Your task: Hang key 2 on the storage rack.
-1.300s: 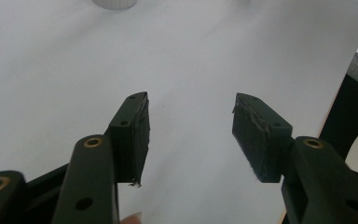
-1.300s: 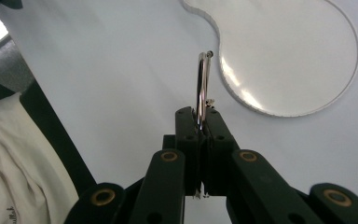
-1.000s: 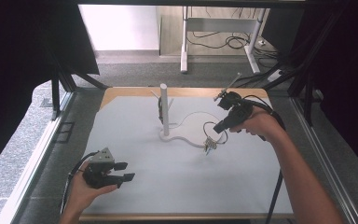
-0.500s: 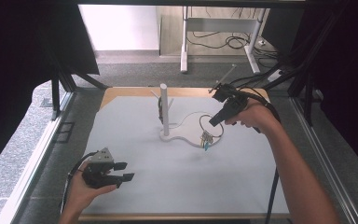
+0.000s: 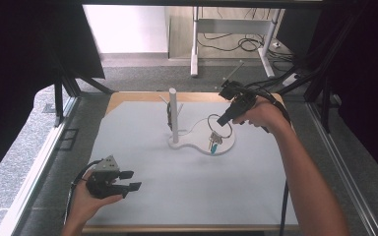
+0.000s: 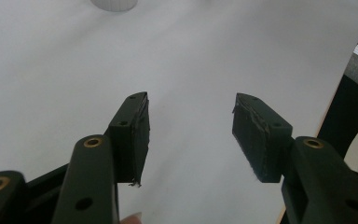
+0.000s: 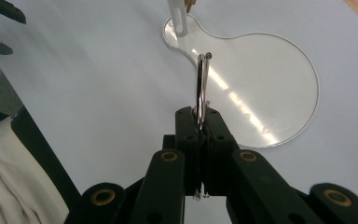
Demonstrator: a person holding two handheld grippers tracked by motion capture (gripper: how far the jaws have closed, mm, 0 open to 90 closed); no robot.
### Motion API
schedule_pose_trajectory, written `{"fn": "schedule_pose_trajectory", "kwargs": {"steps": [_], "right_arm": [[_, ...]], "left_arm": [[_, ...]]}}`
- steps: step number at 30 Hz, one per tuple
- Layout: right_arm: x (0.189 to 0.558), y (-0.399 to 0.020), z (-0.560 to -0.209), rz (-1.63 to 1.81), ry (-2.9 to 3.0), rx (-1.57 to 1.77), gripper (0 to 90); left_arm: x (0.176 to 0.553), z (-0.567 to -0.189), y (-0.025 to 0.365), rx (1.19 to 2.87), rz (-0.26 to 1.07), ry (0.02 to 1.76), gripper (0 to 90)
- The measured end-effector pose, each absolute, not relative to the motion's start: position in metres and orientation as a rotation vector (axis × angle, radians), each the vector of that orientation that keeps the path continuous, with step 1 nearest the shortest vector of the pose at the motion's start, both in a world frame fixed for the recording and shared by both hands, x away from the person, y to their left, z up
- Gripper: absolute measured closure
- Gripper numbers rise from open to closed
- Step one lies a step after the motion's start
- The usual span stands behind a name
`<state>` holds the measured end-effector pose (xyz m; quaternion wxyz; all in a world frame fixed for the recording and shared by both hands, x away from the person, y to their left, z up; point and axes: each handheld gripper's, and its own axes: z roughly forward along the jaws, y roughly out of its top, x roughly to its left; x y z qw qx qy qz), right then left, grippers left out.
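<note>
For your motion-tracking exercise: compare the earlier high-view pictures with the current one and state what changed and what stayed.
The right gripper, shut on the key ring, rose and moved toward the far edge, carrying the dangling keys over the clear stand base. The left gripper stayed open near the front edge; the white post did not move.

The right gripper (image 5: 221,119) has drawn back and up toward the far right of the worktop (image 5: 187,187), carrying the metal ring (image 5: 219,127) with it. The keys (image 5: 213,143) under the ring now dangle over the clear round base plate (image 5: 226,145) rather than beside it.
</note>
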<state>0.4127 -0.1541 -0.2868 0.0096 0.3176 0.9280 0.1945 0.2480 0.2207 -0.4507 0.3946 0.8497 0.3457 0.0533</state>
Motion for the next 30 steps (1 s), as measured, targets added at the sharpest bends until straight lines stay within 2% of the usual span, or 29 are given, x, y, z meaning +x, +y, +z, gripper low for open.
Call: {"fn": "schedule_pose_trajectory", "kwargs": {"steps": [30], "right_arm": [[0.443, -0.132, -0.287, 0.638, 2.829, 1.037, 87.1]], "left_arm": [[0.246, -0.447, 0.225, 2.135, 0.134, 0.869, 46.6]]}}
